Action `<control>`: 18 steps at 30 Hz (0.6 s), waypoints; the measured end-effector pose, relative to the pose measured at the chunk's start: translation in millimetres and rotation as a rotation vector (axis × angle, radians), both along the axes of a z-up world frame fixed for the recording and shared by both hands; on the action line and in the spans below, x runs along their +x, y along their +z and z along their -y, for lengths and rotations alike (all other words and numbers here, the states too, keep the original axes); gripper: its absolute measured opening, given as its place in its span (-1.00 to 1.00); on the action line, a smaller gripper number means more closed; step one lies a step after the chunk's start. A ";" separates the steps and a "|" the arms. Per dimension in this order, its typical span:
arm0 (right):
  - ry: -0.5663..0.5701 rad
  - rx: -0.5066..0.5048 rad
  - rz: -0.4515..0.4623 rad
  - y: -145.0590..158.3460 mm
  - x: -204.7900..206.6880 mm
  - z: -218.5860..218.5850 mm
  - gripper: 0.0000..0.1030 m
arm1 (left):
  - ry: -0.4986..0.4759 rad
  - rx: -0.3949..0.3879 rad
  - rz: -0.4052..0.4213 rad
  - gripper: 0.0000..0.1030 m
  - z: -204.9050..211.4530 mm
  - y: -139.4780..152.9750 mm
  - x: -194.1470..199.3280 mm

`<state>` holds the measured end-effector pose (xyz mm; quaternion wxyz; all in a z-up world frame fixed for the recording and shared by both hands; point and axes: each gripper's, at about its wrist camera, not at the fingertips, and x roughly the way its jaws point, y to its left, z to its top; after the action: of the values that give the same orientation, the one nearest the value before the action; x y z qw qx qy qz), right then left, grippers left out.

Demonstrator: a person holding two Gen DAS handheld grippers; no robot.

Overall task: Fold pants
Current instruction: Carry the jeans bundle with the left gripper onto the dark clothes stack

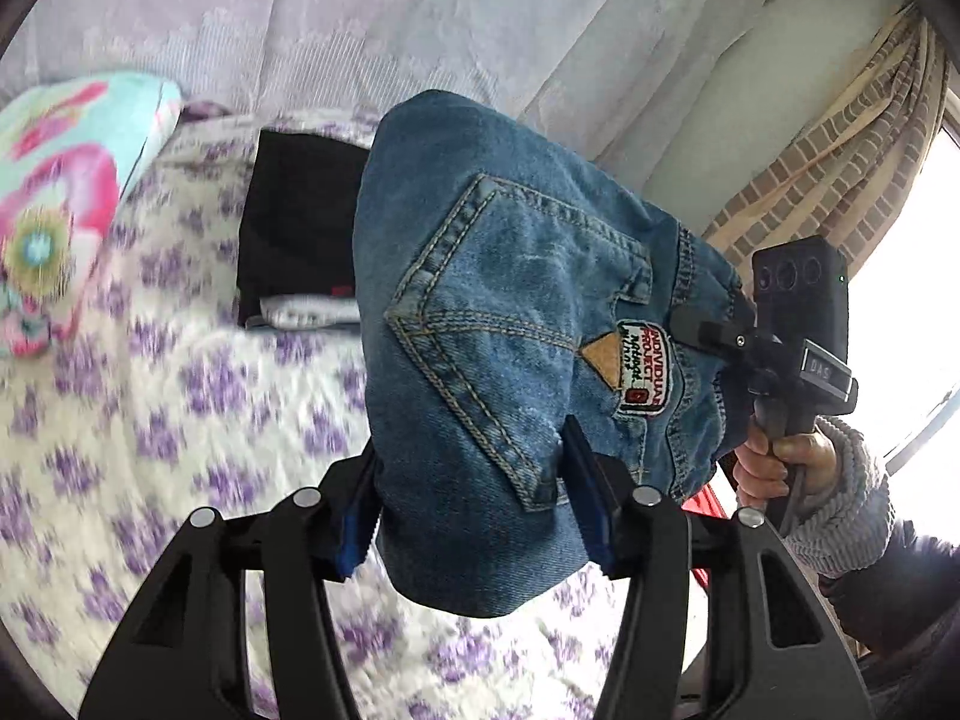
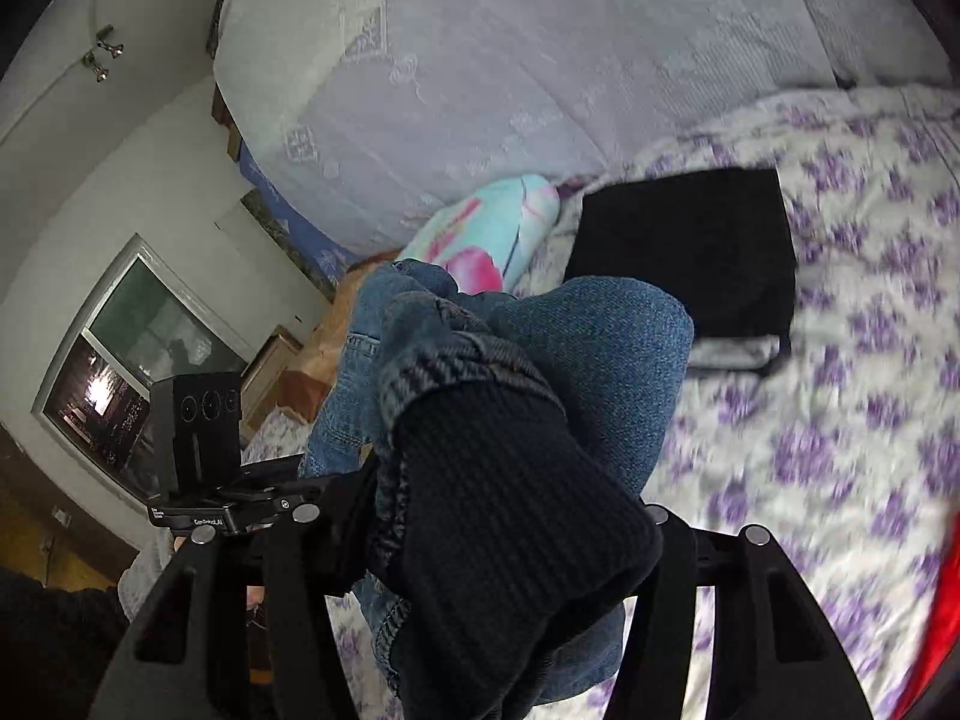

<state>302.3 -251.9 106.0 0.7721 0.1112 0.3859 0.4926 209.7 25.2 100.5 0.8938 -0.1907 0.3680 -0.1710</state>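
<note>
I have both tongs, left (image 1: 474, 498) and right (image 2: 498, 516), clamped on the jeans (image 1: 510, 300); I'd keep them level over the bed (image 1: 180, 420).

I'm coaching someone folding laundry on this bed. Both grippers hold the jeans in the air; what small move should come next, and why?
Probably carry the jeans to bare flowered bedspread and lower them flat. The left gripper and right gripper both clamp bunched denim and its black ribbed waistband, so nothing lies flat enough to crease, and a folded black garment already occupies the far part.
</note>
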 end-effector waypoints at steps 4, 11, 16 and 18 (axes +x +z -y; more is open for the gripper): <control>0.015 0.017 0.031 39.9 82.9 -19.6 0.13 | 0.024 0.040 0.027 0.04 -12.0 42.4 74.4; 0.025 -0.006 -0.035 23.4 216.3 -56.3 0.13 | 0.098 0.009 -0.057 0.04 -40.9 20.0 181.0; 0.008 -0.072 -0.135 -45.6 274.1 -78.1 0.15 | 0.136 -0.005 -0.180 0.07 -51.0 -50.6 228.2; -0.027 -0.112 -0.154 -80.3 289.7 -81.6 0.30 | 0.148 -0.020 -0.200 0.25 -53.6 -78.5 237.5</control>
<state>591.9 -170.3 25.6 0.7517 0.1105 0.4695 0.4499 447.2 78.9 22.0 0.8608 -0.2422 0.4388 -0.0883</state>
